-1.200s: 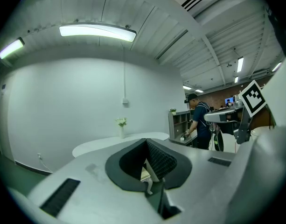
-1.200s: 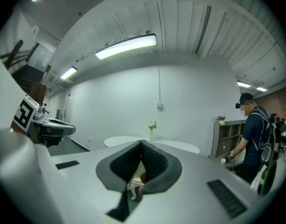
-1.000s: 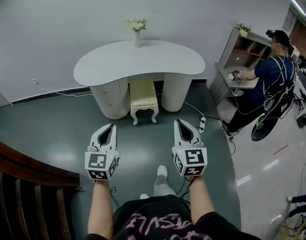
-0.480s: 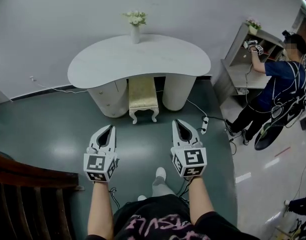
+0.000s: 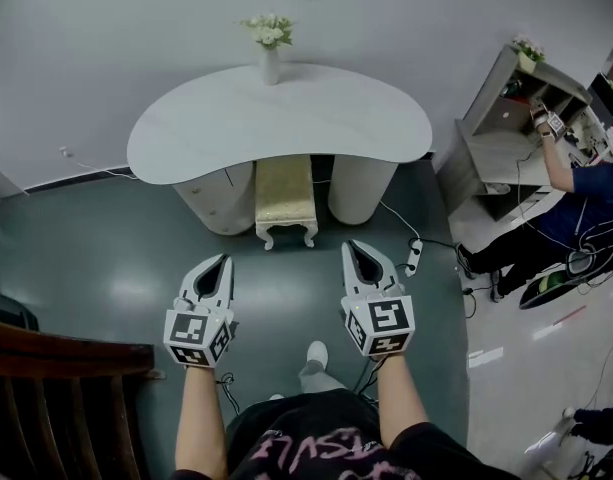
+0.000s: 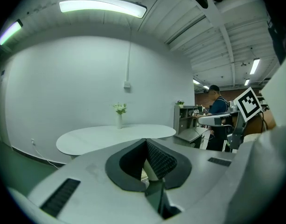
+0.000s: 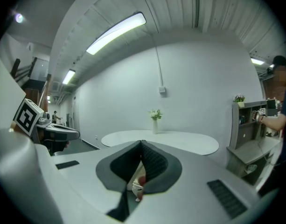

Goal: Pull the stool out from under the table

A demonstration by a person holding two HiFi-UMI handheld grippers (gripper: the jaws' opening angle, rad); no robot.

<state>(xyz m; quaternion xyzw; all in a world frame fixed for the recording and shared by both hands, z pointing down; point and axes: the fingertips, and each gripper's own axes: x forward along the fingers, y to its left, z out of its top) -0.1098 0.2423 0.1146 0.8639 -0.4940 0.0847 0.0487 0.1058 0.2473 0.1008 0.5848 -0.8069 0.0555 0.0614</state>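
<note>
A small stool [image 5: 285, 200] with a pale cushioned seat and white curved legs stands pushed halfway under the white kidney-shaped table [image 5: 279, 123], between the table's two round pedestals. My left gripper [image 5: 224, 260] and right gripper [image 5: 353, 247] hang side by side above the green floor, well short of the stool, both shut with nothing between the jaws. In the left gripper view the table [image 6: 115, 136] shows ahead past the shut left gripper [image 6: 146, 141]. The right gripper view shows the same table [image 7: 161, 140] beyond the shut right gripper [image 7: 142, 143].
A vase of flowers [image 5: 268, 43] stands at the table's back edge. A power strip and cable [image 5: 413, 256] lie on the floor right of the table. A person [image 5: 576, 223] works at a grey shelf unit [image 5: 506, 128] on the right. Dark wooden furniture [image 5: 56, 388] fills the lower left.
The view has drawn a little closer to the table, so the table and stool look larger. The person on the right has shifted further right. Both grippers stay shut and level.
</note>
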